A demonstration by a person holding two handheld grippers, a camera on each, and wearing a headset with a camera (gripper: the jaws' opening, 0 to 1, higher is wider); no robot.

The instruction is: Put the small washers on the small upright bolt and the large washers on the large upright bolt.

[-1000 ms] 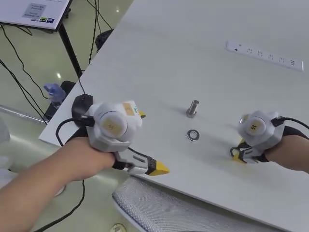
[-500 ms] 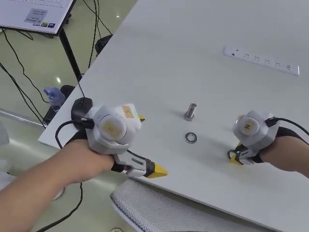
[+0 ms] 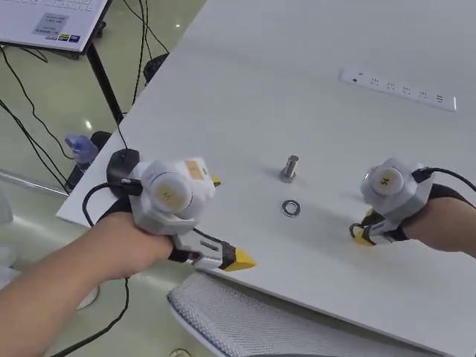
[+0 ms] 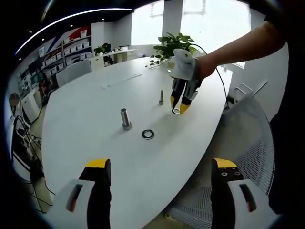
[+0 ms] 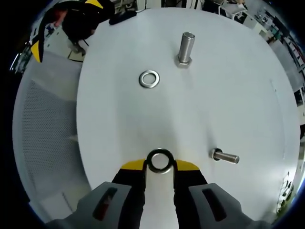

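White workbench [image 3: 245, 89] in an open office, with a hand-held gripper at each side and two bolts between them.

At the near left edge, the left gripper [image 4: 161, 167] hovers with its yellow-tipped jaws spread wide. In the middle stands the large upright steel bolt [image 3: 288, 168]. A loose silver metal washer [image 3: 285, 209] lies flat on the table near it on the person's side, not touching it. To the right, the right gripper [image 5: 159, 167] points down at the tabletop, jaws drawn narrow on a dark ring-shaped washer [image 5: 159, 151] pinched between their yellow tips. Whether that washer touches the table cannot be told. The small upright bolt [image 4: 161, 98] stands just beside this gripper.
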